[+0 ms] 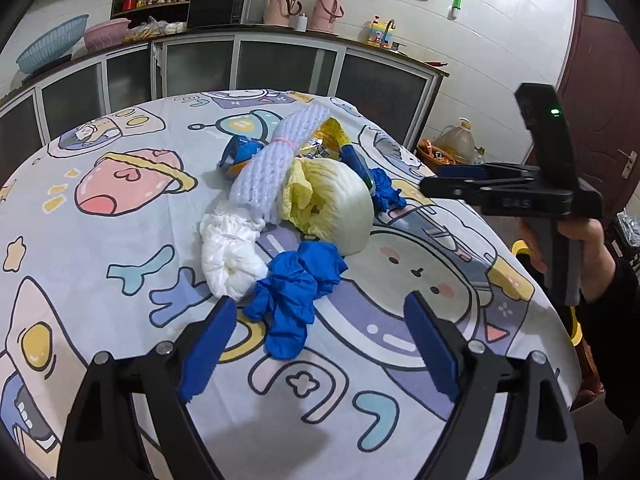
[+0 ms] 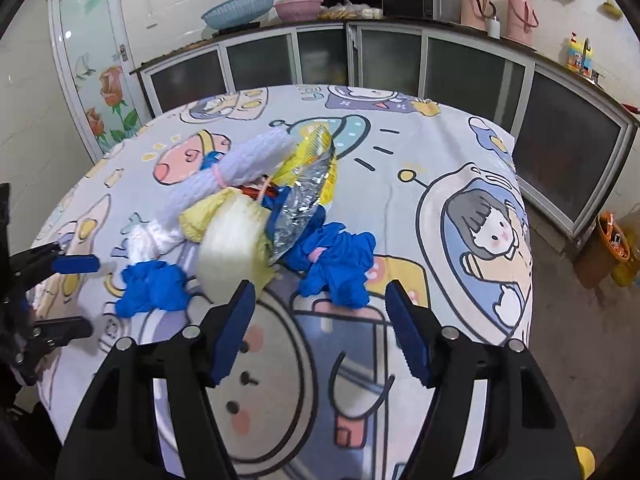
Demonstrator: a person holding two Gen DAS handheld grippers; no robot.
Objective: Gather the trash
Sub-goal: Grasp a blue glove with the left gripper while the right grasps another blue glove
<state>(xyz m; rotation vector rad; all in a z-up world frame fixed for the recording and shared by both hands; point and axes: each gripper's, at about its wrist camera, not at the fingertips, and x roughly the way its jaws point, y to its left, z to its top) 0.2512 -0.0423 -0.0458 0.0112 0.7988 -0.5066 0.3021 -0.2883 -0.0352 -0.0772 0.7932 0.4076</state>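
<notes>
Since the trash is mostly soft stuff, it should handle light & squashy w/ no breakage risk: pinch a bunched fold, not a flat edge. The pile sits mid-table on the cartoon tablecloth [image 1: 120,240]. Left gripper [image 1: 320,320] hovers w/ jaws spread wide, nothing held; the crumpled blue glove [image 1: 296,292] lies just ahead, between its fingers, not touching. White wad [image 1: 228,252] & foam net sleeve [image 1: 268,164] sit beyond it. Right gripper [image 2: 320,308] is also spread & empty; a second blue glove [image 2: 336,260] sits just ahead. The foil snack wrapper [image 2: 308,192] probably slips & crinkles.
</notes>
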